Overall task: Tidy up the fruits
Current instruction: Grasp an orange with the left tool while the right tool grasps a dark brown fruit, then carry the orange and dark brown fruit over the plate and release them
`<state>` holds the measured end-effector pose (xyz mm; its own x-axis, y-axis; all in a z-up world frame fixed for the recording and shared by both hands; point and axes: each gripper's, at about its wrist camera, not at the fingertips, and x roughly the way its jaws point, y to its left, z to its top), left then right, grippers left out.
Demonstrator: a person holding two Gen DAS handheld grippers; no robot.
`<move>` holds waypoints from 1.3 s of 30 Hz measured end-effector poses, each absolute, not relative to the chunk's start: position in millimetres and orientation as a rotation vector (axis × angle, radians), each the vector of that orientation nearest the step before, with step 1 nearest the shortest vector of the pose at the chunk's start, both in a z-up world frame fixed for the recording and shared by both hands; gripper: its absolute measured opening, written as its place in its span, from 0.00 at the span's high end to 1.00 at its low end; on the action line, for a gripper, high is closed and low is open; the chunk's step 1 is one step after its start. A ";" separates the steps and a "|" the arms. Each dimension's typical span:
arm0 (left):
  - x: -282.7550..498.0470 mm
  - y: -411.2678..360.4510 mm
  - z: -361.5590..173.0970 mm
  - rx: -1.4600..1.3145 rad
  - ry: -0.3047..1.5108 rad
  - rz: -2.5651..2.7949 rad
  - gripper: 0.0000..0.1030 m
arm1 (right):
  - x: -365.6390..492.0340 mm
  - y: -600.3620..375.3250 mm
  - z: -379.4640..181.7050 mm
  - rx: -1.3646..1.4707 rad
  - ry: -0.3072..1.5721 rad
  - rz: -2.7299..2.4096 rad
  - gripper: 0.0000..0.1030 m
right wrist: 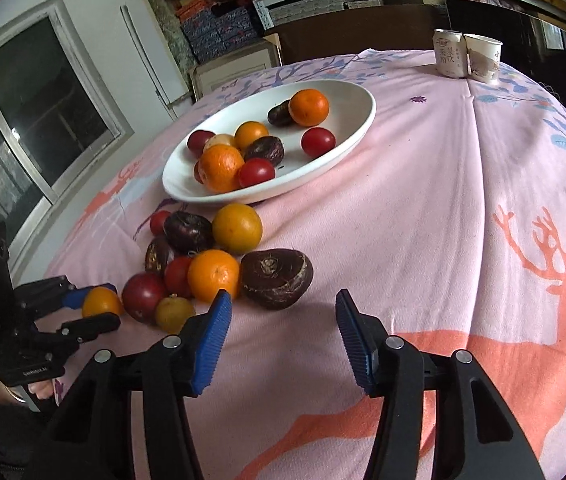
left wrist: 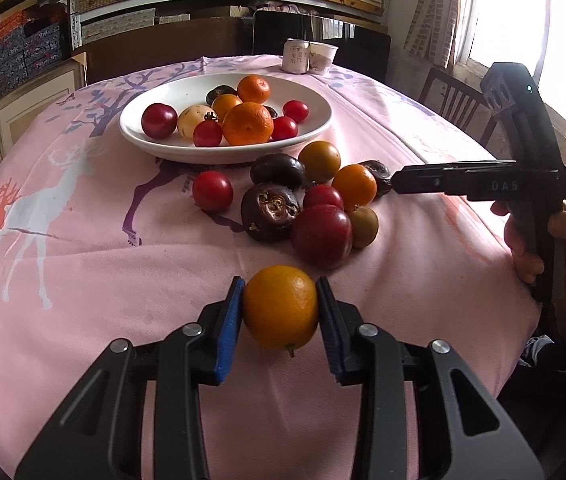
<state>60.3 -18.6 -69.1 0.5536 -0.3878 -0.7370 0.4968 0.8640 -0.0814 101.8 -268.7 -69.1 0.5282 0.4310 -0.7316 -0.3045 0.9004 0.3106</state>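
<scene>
My left gripper [left wrist: 279, 286] is shut on a small orange [left wrist: 280, 307], held just above the pink tablecloth; it also shows in the right wrist view [right wrist: 101, 301]. A white plate [left wrist: 163, 148] at the back holds several oranges, red tomatoes and dark fruits. A loose pile of fruit [left wrist: 303, 200] lies between the plate and my left gripper. My right gripper [right wrist: 281, 300] is open and empty, just short of a dark brown fruit [right wrist: 277, 278] at the pile's edge. In the left wrist view the right gripper [left wrist: 397, 180] reaches in from the right.
A drink can [left wrist: 295, 56] and a paper cup [left wrist: 321, 57] stand at the table's far edge. A wooden chair [left wrist: 455, 100] stands at the right. Shelves with boxes fill the back wall. The tablecloth [right wrist: 443, 200] has deer prints.
</scene>
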 end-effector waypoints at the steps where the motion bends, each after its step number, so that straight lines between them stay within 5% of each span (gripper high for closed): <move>1: 60.7 -18.4 -69.3 0.140 0.836 -0.524 0.66 | 103.2 -266.1 -71.3 0.130 0.929 0.439 0.47; 10: 63.7 -15.7 -70.5 0.117 0.849 -0.516 0.66 | 127.7 -245.8 -74.0 0.045 0.966 0.387 0.46; 15: 64.3 -14.7 -71.0 0.111 0.857 -0.517 0.66 | 123.4 -227.2 -73.7 -0.083 0.957 0.337 0.57; 26: 63.7 -1.2 -58.8 0.034 0.808 -0.528 0.66 | 102.2 -260.8 -60.2 0.143 0.859 0.368 0.57; 39: 180.7 -21.5 27.5 -0.042 0.671 -0.527 0.66 | 184.5 -259.0 5.0 0.216 0.727 0.327 0.57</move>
